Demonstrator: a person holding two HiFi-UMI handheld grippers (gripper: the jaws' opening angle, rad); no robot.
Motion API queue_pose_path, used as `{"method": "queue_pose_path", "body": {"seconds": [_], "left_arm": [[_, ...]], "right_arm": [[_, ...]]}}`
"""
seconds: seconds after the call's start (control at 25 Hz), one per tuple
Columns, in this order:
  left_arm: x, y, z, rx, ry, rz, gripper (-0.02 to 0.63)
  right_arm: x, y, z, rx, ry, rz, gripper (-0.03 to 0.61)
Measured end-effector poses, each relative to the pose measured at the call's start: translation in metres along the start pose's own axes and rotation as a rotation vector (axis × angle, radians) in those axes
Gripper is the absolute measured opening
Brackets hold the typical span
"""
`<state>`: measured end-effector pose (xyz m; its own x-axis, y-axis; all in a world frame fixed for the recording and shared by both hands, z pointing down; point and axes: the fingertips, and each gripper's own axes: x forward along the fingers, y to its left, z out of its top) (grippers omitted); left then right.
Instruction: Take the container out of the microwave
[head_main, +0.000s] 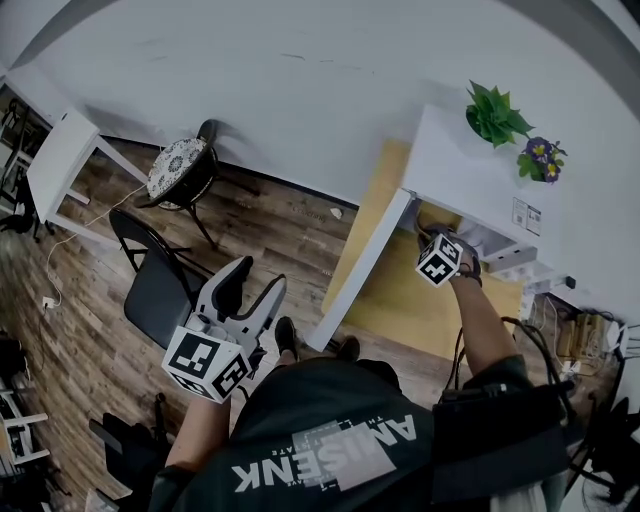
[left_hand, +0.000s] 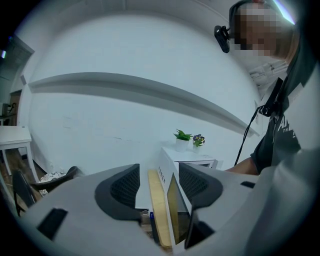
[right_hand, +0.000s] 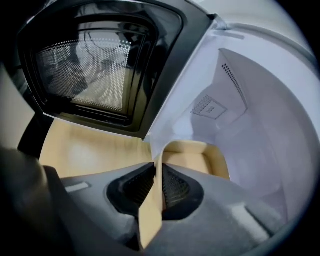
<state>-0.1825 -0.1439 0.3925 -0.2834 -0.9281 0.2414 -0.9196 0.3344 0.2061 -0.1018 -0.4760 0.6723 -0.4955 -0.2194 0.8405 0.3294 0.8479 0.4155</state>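
The white microwave (head_main: 470, 170) stands on a yellow table (head_main: 400, 300) with its door (right_hand: 100, 65) swung open to the left. Inside its white cavity (right_hand: 250, 125) lies a tan, shallow container (right_hand: 192, 157). My right gripper (right_hand: 157, 177) reaches into the cavity, its pads pressed on the container's near rim; in the head view only its marker cube (head_main: 440, 260) and the forearm show. My left gripper (head_main: 258, 278) hangs over the floor left of the table, jaws wide apart with nothing between them. From the left gripper view the microwave (left_hand: 187, 160) is seen side-on, well ahead.
Two small potted plants (head_main: 495, 112) sit on top of the microwave. A black folding chair (head_main: 150, 270) and a round stool with a patterned cushion (head_main: 178, 168) stand on the wood floor at left, near a white table (head_main: 60, 160). Cables (head_main: 570, 340) lie at right.
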Motion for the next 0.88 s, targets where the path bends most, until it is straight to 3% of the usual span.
{"method": "queue_pose_path", "body": {"seconds": [0.44,0.88], "left_arm": [[0.023,0.004,0.007,0.025,0.015,-0.152,0.229],[0.054,-0.008,0.020,0.101,0.037,-0.379,0.229]], "right_arm": [[-0.043,0.033,0.021,0.117,-0.060,0.085,0.012],[-0.103,0.078,0.041,0.260,-0.069,0.144,0.012]]}}
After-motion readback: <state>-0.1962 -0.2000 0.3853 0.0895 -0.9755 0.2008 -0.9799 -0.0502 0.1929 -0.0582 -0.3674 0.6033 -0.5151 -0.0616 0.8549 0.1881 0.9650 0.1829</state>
